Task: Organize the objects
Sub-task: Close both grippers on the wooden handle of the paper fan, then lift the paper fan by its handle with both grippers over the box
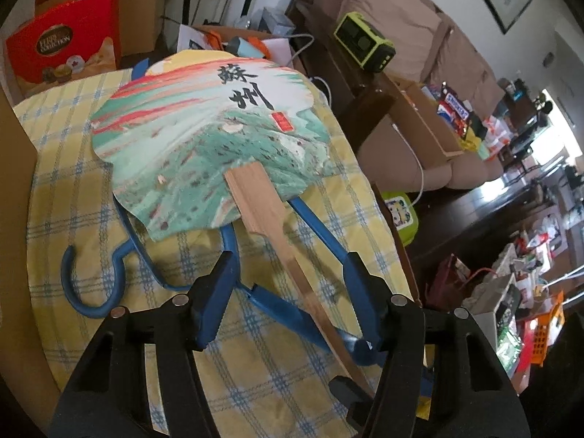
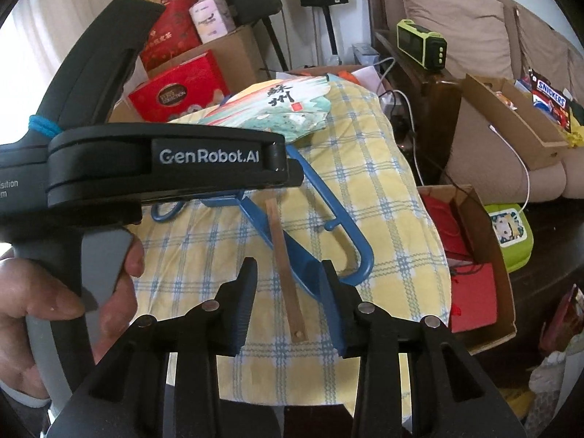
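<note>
left wrist: left gripper jaws released, spread either side of the wooden handle of the paper fan; fan lies on blue hanger on yellow checked cloth | right wrist: right gripper jaws released, straddling fan handle end; left gripper body crosses upper left

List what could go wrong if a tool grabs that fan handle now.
1. The fan lies on top of the blue hanger, and its handle crosses the hanger's bar, so a low grasp might pinch both and drag the hanger along.
2. The yellow cloth looks soft and loose; fingers pressing down could snag it.
3. The left tool and right tool, both open, point at the same handle and might collide.
</note>
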A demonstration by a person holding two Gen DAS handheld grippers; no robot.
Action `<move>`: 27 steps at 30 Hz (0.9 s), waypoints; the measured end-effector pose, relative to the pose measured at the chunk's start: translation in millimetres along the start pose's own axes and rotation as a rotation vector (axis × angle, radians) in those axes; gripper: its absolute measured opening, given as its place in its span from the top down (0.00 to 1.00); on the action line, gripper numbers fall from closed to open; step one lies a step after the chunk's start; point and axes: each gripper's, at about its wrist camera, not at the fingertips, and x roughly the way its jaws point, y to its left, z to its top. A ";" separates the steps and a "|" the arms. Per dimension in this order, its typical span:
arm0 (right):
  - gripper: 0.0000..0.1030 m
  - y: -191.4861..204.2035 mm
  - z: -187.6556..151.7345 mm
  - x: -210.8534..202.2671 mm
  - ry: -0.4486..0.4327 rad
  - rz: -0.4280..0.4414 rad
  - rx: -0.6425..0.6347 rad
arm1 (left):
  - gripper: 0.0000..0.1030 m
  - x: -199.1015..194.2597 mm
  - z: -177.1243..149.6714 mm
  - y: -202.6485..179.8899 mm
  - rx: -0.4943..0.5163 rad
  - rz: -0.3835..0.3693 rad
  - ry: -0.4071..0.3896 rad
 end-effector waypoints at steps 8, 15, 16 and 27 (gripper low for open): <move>0.82 5.6 1.5 7.0 0.003 0.012 -0.019 | 0.64 7.0 3.9 12.8 -0.041 0.046 -0.015; 0.91 9.7 -0.1 15.5 0.025 0.044 -0.032 | 0.74 4.5 4.8 23.7 -0.085 0.007 -0.022; 0.91 10.3 0.1 15.2 0.024 0.049 -0.031 | 0.75 3.7 4.9 24.0 -0.087 0.003 -0.021; 0.93 30.9 0.4 8.4 0.001 0.071 -0.085 | 0.79 -3.5 -5.7 34.1 -0.146 -0.048 0.008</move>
